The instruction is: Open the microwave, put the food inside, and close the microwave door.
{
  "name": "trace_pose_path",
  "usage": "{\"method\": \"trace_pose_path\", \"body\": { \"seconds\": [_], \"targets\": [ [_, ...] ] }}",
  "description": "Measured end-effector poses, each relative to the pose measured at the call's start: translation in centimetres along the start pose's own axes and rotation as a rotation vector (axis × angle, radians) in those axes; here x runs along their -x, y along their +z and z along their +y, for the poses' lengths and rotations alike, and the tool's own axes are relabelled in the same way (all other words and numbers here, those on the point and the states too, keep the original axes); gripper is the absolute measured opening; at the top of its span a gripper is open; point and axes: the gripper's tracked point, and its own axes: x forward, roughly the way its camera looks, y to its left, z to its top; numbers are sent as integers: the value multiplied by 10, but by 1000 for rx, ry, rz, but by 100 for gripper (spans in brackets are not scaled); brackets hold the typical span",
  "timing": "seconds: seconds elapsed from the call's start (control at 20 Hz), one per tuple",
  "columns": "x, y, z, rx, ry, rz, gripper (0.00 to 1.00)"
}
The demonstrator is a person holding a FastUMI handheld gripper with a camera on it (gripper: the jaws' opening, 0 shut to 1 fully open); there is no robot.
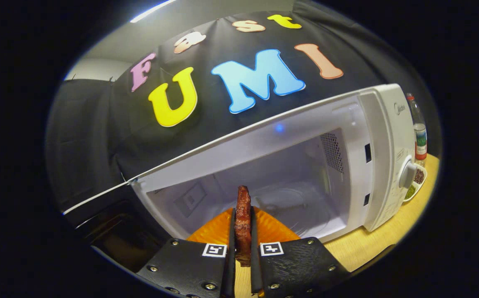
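A: Figure, gripper view. Where is the food?

B: The food (pixel 243 219), a thin reddish-brown slab standing on edge, sits between the two fingers of the claw (pixel 243 244), just ahead of the microwave (pixel 382 157) and aimed at its mouth. The door (pixel 111 231) hangs swung out beside the cavity, so opening looks done; placing and closing remain.

A: What could go wrong from here?

B: Likely three things. The slab is pinched low, with much of it rising above the fingers, so it may tip or slip when released. A low approach could catch the cavity's bottom lip. A release short of the turntable (pixel 289 198) would leave the food near the sill, where the door might foul it.

A: And the claw?

B: Narrow. Both fingers press flat on the slab's faces, holding it clear of the wooden table (pixel 371 248).

A: Beyond the microwave?

B: A bottle (pixel 419 132) and a small dish (pixel 416 182), just beside its control side.
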Motion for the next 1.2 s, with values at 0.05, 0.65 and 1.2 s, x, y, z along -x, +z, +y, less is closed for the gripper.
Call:
{"method": "trace_pose_path", "body": {
  "seconds": [0.05,0.65,1.2],
  "targets": [
    [-10,0,-1,-47,-6,-3,15],
    [-67,4,-49,23,-189,-97,29],
    [-59,-8,-64,91,-208,-19,95]
  ]
}}
